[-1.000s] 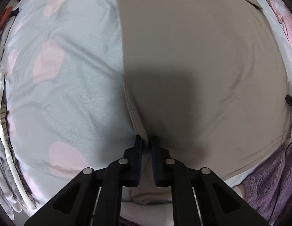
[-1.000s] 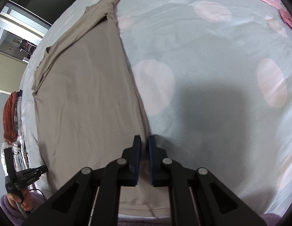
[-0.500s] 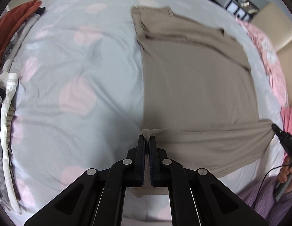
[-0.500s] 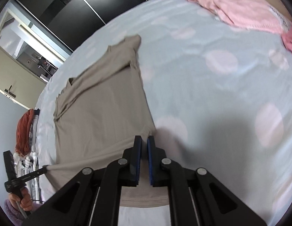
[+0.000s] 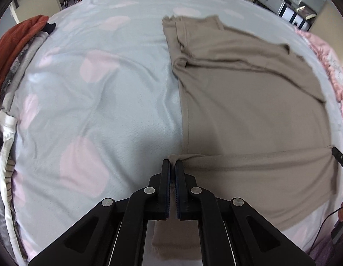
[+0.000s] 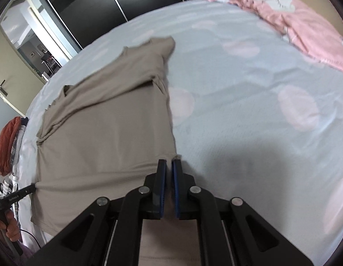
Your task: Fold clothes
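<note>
A beige T-shirt (image 5: 249, 110) is spread on the dotted bedsheet (image 5: 105, 102). Its lower hem corners are pinched and lifted by the left gripper (image 5: 172, 164) and right gripper (image 6: 168, 163), each pressed together on the cloth. The shirt's body is stretched ahead of both grippers, sleeves farthest away.

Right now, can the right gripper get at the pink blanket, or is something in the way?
Probably not yet: the right gripper is shut on the beige shirt. Only open bedsheet lies before the pink blanket.
</note>
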`<state>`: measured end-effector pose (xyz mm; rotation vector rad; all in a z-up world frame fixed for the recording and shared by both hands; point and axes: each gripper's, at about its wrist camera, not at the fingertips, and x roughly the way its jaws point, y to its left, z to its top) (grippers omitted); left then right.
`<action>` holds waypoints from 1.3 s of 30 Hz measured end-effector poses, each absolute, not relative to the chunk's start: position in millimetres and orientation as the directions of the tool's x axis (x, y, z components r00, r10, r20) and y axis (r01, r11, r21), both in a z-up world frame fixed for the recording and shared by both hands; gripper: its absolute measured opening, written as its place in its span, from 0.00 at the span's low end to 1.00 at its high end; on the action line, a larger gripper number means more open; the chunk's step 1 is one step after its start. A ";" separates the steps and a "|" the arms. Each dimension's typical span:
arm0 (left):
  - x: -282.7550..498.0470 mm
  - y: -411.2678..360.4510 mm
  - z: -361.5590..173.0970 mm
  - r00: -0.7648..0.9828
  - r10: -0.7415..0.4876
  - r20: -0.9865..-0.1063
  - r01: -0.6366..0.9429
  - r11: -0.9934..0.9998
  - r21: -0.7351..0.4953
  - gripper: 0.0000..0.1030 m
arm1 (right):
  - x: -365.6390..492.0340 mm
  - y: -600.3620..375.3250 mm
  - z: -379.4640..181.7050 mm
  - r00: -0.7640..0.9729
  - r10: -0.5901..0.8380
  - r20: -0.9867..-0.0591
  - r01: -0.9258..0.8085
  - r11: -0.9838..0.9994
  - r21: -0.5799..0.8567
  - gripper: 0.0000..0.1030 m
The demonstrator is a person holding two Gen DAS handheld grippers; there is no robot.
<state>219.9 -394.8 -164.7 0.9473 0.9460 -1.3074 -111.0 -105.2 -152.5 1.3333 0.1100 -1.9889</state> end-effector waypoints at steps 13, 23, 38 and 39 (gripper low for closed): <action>234.3 -397.1 -158.7 0.084 -0.359 -0.929 0.995 0.083 0.058 0.26 | -126.5 -79.5 -149.5 -0.154 -0.603 -0.783 0.503 -0.730 0.463 0.13; 237.8 -355.3 -111.8 0.174 -0.504 -0.846 0.984 0.110 0.137 0.26 | -101.6 -34.0 -106.4 -0.371 -0.577 -0.727 0.485 -0.789 0.379 0.34; 135.3 -295.2 -77.3 0.038 -0.529 -0.848 0.787 -0.507 0.352 0.26 | -24.6 -76.9 -54.5 -0.335 -0.527 -0.781 0.863 -0.504 -0.031 0.35; 132.9 -293.0 -75.8 0.039 -0.514 -0.857 0.760 -0.542 0.360 0.27 | -19.8 -82.9 -55.5 -0.306 -0.507 -0.806 0.893 -0.445 -0.059 0.35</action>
